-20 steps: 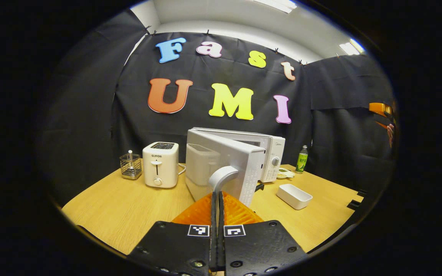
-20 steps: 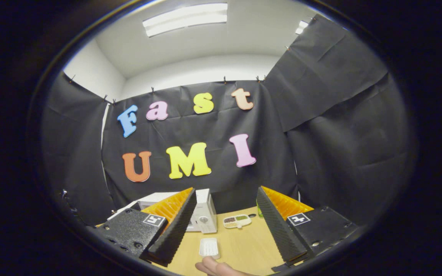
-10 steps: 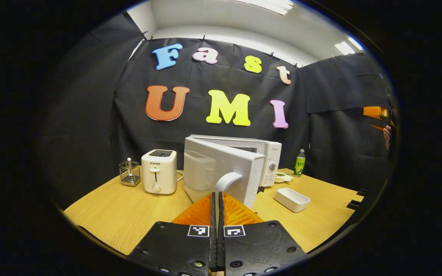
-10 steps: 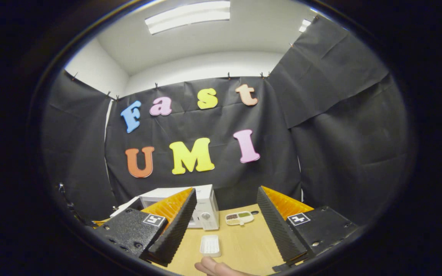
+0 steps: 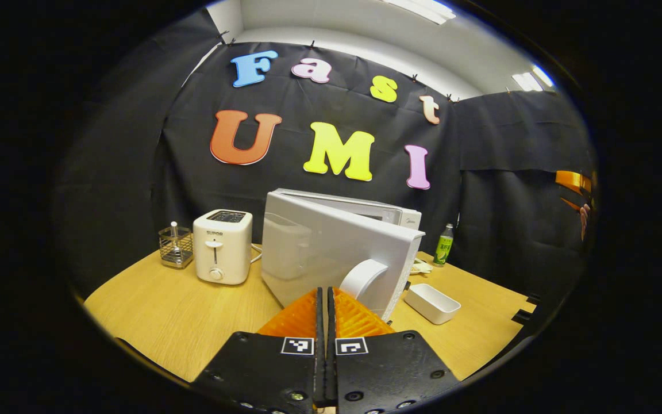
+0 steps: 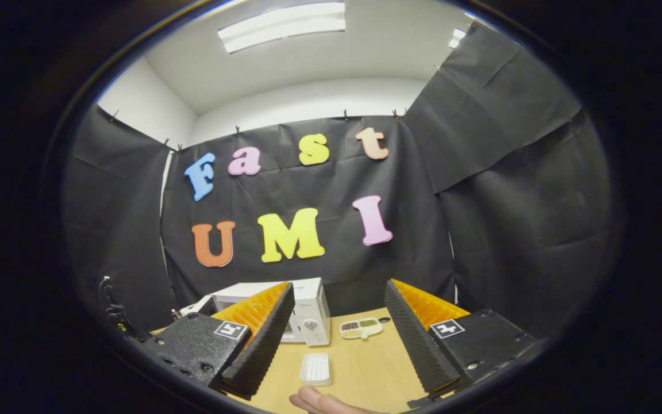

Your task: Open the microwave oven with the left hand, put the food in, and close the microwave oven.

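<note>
Microwave oven point(image 5: 360, 210) stands on the wooden table point(image 5: 181, 313) against the black cloth wall, and its door point(image 5: 331, 253) is swung partly outward toward the camera in the left gripper view. The left gripper point(image 5: 327, 299) sits just in front of the door's curved white handle point(image 5: 364, 277), its two fingers pressed together with no gap between them; whether the tips touch or hook the handle cannot be told. Left of the microwave oven stands a white toaster point(image 5: 222, 246), and beyond that a small wire basket point(image 5: 174, 247). To the right of the microwave oven a white rectangular tray point(image 5: 431, 303) lies on the table, a green bottle point(image 5: 442, 248) stands farther back near the wall, and a food dish point(image 5: 421, 267) peeks out just beside the oven's right front corner. In the right gripper view the right gripper point(image 6: 339, 333) is held well back from the microwave oven point(image 6: 308, 307) with its fingers spread wide and nothing between them. Between those fingers, on the table, lie the compartmented food dish point(image 6: 361, 328) just right of the oven and the white tray point(image 6: 315, 369) nearer the camera. A fingertip point(image 6: 322, 402) of the person shows at the bottom edge.
</note>
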{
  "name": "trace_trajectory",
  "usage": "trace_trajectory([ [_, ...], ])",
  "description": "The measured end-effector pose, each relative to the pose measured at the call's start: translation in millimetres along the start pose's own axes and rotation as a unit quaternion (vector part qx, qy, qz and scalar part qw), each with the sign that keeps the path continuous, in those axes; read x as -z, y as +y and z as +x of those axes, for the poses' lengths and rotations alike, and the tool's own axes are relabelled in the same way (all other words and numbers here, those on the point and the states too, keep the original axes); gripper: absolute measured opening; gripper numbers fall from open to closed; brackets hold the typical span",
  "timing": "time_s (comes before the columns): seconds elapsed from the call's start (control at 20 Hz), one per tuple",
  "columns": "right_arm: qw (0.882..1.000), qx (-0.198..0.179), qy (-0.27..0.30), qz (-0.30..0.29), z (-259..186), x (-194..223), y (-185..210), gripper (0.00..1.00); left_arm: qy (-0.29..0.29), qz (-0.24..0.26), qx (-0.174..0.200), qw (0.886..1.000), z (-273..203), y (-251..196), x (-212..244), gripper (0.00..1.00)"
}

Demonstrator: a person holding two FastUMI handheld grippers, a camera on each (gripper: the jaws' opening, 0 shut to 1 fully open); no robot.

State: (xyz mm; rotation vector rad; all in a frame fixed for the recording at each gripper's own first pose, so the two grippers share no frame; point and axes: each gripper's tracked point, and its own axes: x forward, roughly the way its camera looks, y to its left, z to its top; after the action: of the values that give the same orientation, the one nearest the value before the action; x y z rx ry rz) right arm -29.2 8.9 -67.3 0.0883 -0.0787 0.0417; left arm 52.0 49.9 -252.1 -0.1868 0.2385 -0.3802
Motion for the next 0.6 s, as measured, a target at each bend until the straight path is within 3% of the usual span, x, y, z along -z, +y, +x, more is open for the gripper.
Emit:
trace_trajectory([
  [0.05,1.0,0.0,0.001,0.001,0.4,1.2,-3.3,1.0,-0.003,0.004,0.009,1.0,5.8,-5.4,-1.3,0.0],
  [0.1,1.0,-0.002,-0.001,0.004,1.0,1.1,-5.1,0.91,-0.005,0.01,0.024,1.0,13.7,-11.5,-1.1,0.0],
  [0.2,1.0,-0.009,-0.006,0.009,2.8,2.7,-8.0,0.91,-0.001,0.009,0.059,0.998,31.7,-23.3,4.2,0.0],
  [0.25,1.0,-0.011,-0.006,0.009,3.7,5.5,-10.5,1.0,0.005,0.006,0.073,0.997,42.8,-27.2,9.0,0.0],
  [0.6,1.0,-0.002,0.004,0.005,16.8,21.8,-36.5,1.0,0.028,-0.01,0.088,0.996,99.7,-45.5,33.6,0.0],
])
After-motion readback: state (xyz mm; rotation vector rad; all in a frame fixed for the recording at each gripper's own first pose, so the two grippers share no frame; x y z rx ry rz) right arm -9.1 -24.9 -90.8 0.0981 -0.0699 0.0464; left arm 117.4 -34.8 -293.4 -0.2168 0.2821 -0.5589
